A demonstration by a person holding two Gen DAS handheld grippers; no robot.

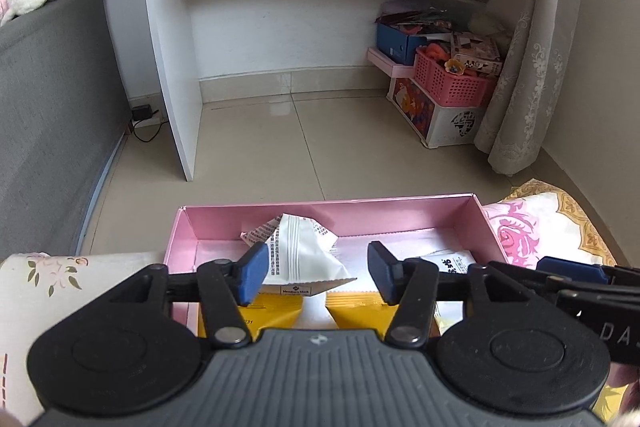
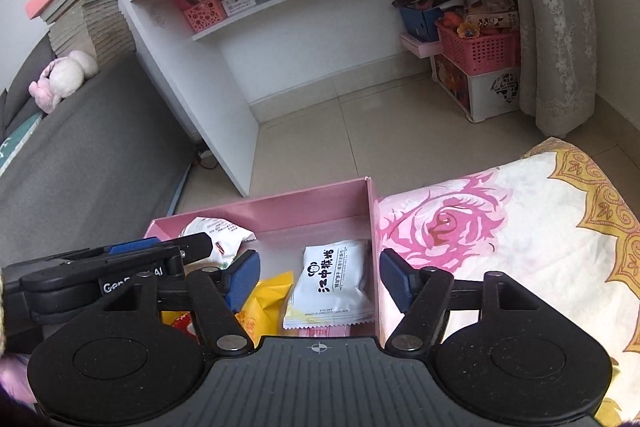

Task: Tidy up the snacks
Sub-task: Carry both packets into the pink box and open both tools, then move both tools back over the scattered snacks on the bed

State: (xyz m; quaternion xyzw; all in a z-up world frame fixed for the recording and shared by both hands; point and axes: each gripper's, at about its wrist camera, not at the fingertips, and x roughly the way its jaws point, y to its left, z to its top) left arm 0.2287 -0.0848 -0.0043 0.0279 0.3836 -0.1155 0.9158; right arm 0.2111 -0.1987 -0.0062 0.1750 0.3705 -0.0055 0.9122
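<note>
A pink open box point(image 1: 472, 217) point(image 2: 304, 205) sits on a floral cloth and holds several snack packets. In the left wrist view my left gripper point(image 1: 318, 277) is open over the box, with a white Member's Mark packet point(image 1: 300, 251) between its fingers, loose and not gripped. Yellow packets point(image 1: 356, 311) lie below it. In the right wrist view my right gripper point(image 2: 320, 279) is open above a white packet with black Chinese lettering point(image 2: 334, 281) and a yellow packet point(image 2: 266, 303). The left gripper's body point(image 2: 120, 269) shows at its left.
The floral cloth point(image 2: 500, 239) spreads right of the box. Beyond the box are a tiled floor point(image 1: 340, 147), a white shelf unit point(image 1: 176, 87), a grey sofa point(image 1: 52, 107) at left, and pink baskets and boxes point(image 1: 452, 83) by a curtain at right.
</note>
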